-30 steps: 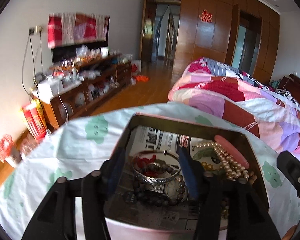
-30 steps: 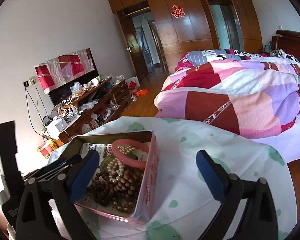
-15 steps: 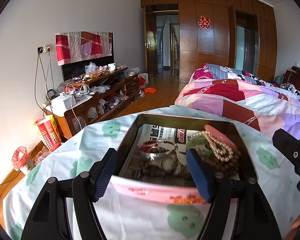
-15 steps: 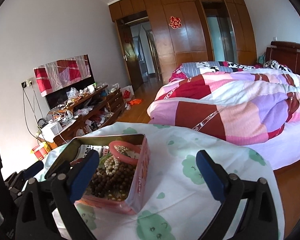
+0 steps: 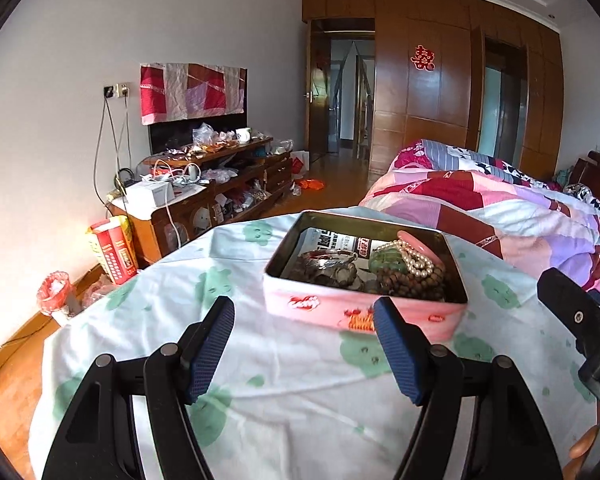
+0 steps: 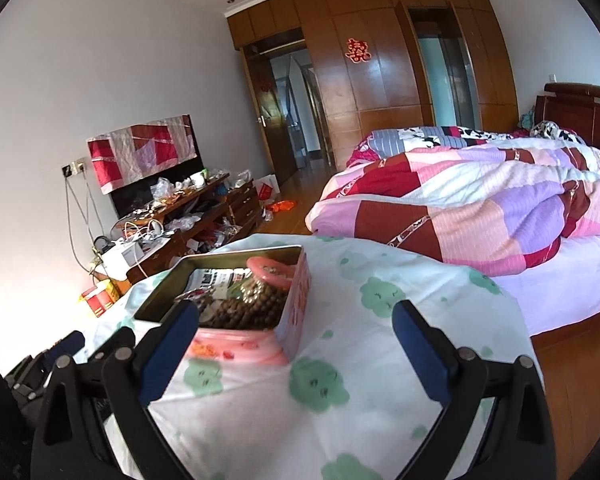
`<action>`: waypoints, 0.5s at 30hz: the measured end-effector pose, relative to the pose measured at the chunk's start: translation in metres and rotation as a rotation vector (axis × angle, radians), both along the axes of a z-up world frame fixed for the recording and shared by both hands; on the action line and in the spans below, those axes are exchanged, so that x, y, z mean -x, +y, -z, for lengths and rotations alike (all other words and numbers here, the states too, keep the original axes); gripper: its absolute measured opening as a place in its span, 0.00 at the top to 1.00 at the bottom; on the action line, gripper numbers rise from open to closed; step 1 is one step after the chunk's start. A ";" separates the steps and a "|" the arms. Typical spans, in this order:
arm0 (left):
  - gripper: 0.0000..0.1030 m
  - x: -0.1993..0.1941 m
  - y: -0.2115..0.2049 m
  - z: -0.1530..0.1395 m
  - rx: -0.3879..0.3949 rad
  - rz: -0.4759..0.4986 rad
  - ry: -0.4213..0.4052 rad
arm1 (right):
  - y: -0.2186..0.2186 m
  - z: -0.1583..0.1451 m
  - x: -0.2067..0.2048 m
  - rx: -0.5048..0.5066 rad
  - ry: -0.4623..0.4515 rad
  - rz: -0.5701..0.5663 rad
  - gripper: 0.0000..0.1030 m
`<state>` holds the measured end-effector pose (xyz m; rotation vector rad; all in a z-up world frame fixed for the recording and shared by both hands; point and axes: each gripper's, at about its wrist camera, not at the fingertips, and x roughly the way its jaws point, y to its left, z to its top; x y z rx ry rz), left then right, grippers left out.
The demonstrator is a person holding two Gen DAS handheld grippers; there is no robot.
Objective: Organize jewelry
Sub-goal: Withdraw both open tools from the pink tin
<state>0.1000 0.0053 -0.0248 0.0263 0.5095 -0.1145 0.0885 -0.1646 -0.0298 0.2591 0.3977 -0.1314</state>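
Observation:
A pink tin box [image 5: 332,306] stands on a table with a white cloth with green prints [image 5: 284,360]. It holds a pearl necklace [image 5: 414,258], brown bead strings [image 5: 412,282], a pink bangle [image 5: 418,242], a silver bangle [image 5: 328,260] and a printed paper. My left gripper [image 5: 306,346] is open and empty, just in front of the box. My right gripper [image 6: 296,340] is open and empty, in front of the box [image 6: 296,304] and to its right. The other gripper shows at the right edge of the left wrist view [image 5: 580,320].
A bed with a patchwork quilt [image 6: 480,200] lies to the right of the table. A cluttered wooden TV cabinet [image 5: 216,188] stands along the left wall. A red and yellow bag [image 5: 114,248] sits on the wooden floor.
Both grippers have drawn back from the box. The left one was over the jewelry inside it and is now in front of the box, still open.

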 end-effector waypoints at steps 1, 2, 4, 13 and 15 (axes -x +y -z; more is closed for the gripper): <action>0.30 0.005 0.000 -0.001 -0.004 -0.006 -0.002 | 0.001 -0.001 0.004 0.006 -0.001 -0.003 0.03; 0.30 0.009 0.002 -0.003 -0.005 -0.008 -0.006 | 0.003 -0.004 0.009 0.014 -0.005 -0.009 0.03; 0.30 0.019 0.004 -0.010 -0.016 -0.012 -0.022 | 0.005 -0.009 0.018 0.028 -0.016 -0.017 0.03; 0.28 0.052 0.016 -0.037 -0.015 -0.050 -0.066 | 0.018 -0.043 0.050 0.076 -0.110 -0.023 0.01; 0.26 0.058 0.018 -0.046 -0.007 -0.059 -0.085 | 0.021 -0.051 0.056 0.091 -0.134 -0.018 0.00</action>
